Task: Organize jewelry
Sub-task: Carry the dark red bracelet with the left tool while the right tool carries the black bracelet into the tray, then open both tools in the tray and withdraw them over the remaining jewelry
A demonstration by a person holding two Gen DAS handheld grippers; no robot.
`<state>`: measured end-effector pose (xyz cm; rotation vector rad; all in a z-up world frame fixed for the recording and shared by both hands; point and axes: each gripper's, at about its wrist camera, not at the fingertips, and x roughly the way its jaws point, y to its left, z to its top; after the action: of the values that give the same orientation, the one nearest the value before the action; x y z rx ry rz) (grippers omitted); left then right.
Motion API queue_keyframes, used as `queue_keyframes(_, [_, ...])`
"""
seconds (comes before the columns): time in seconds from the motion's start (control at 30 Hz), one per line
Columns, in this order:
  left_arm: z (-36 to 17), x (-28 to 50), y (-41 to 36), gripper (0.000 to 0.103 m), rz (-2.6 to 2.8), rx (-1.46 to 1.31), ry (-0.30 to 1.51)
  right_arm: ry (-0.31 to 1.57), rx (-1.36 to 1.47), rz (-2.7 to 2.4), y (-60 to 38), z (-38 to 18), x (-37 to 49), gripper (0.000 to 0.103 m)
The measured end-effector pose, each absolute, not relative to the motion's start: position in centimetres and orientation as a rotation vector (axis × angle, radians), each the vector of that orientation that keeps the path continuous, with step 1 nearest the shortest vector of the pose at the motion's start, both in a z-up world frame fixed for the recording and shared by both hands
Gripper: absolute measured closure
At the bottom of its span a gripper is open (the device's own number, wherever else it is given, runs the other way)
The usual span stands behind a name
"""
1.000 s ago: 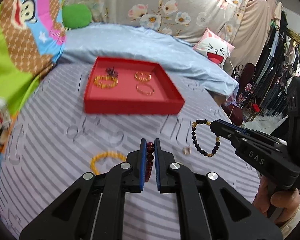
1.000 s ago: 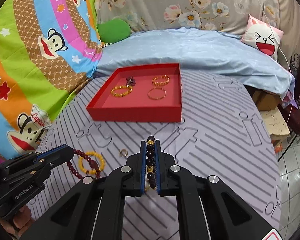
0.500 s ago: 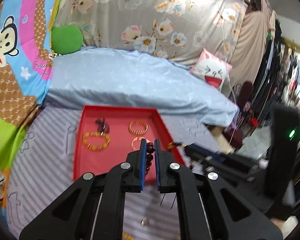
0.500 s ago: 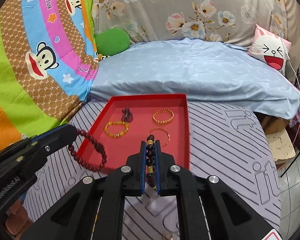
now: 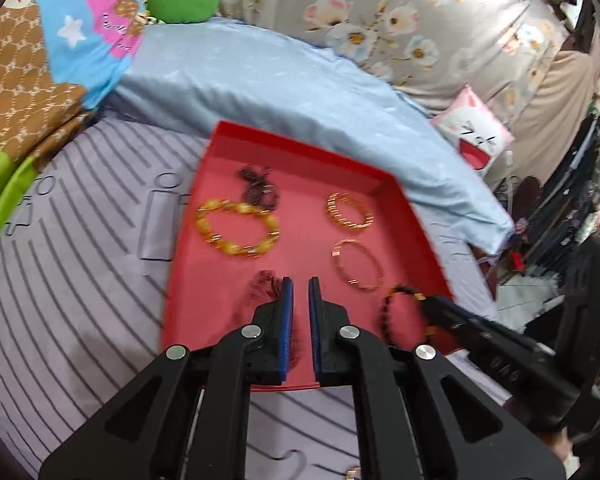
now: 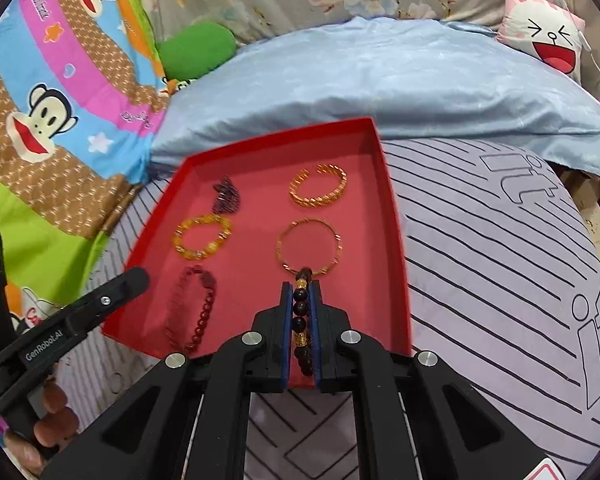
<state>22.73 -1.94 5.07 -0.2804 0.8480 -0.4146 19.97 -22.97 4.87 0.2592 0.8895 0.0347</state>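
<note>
Your right gripper [image 6: 301, 286] is clamped on the black and gold bead bracelet [image 6: 302, 322]. The beads run in a line between the blue pads, and one end sticks out past the tips. From the left wrist view the rest of this bracelet shows as a dark loop over the near right part of the red tray [image 5: 416, 216].

Your left gripper [image 5: 298, 292] has its jaws drawn almost together, and only tray floor shows in the narrow slot at the tips. The dark red bead bracelet [image 6: 194, 312] appears blurred just beside the left finger, in the near left part of the tray. You cannot tell from either view whether the pads pinch it lower down or whether it lies loose.

Four pieces lie on the tray floor:
- The yellow bead bracelet [image 5: 238, 230] is left of centre.
- The dark purple piece [image 5: 258, 188] is just beyond the yellow bracelet, touching its far edge.
- The wide gold bangle [image 5: 349, 213] is at the far right.
- The thin gold bangle [image 5: 358, 264] is nearer than the wide one and apart from it.

The tray sits on the lilac striped sheet [image 6: 500, 264]. Its far edge is close to the pale blue quilt [image 6: 380, 72]. A hand [image 6: 48, 420] grips the left gripper's handle at the lower left of the right wrist view.
</note>
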Motion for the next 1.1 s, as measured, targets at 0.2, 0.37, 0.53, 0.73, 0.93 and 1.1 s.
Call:
queue_keyframes(0.2, [4.6,22.6,-2.0,0.095,-0.320,-0.167,0.834,0.901,0.234,0.036,-22.4,4.1,20.6,0.095])
queue_keyframes(0.37, [3.8,22.5,-2.7,0.095,-0.274,-0.084,0.834,0.905,0.203,0.035,-21.6,3.7,21.0,0.095])
queue_keyframes(0.53, [3.3,22.5,-2.4,0.095,-0.266,-0.087,0.841,0.902,0.205,-0.003,-22.8,3.6,20.7,0.095])
queue_keyframes(0.73, [3.1,22.5,-2.1,0.095,-0.260,-0.111,0.840,0.892,0.274,0.092,-21.9,5.1,20.8,0.095])
queue_keyframes(0.93, [3.1,22.5,-2.1,0.095,-0.257,-0.111,0.841,0.879,0.252,0.107,-20.6,5.5,21.0,0.095])
queue_keyframes(1.1, [3.1,22.3,-2.1,0.095,-0.258,-0.109,0.836,0.903,0.284,0.036,-22.6,4.3,20.4,0.092])
